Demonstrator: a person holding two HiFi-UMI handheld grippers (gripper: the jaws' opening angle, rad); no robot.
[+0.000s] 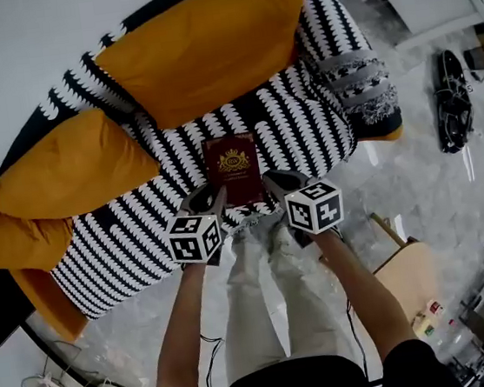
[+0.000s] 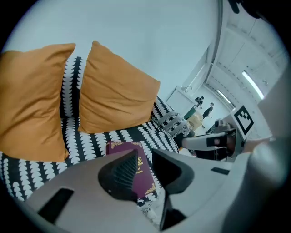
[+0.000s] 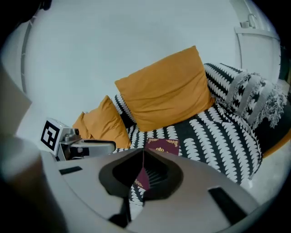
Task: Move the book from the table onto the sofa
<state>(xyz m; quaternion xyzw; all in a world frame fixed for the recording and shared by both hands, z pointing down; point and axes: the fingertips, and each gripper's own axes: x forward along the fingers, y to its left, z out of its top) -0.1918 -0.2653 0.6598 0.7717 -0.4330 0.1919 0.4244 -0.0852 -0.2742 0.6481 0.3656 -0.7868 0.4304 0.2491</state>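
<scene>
Head view: book (image 1: 233, 168) lies flat on sofa (image 1: 303, 124), near edge. Jaws of left gripper (image 1: 207, 199) narrow, of right gripper (image 1: 279, 184) together, both empty. I'd back straight off without nudging book.

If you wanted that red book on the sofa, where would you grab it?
Probably its near edge, coming from the sofa's front: the book lies flat on it, cushions behind, so only thin edges offer a pinch.
</scene>
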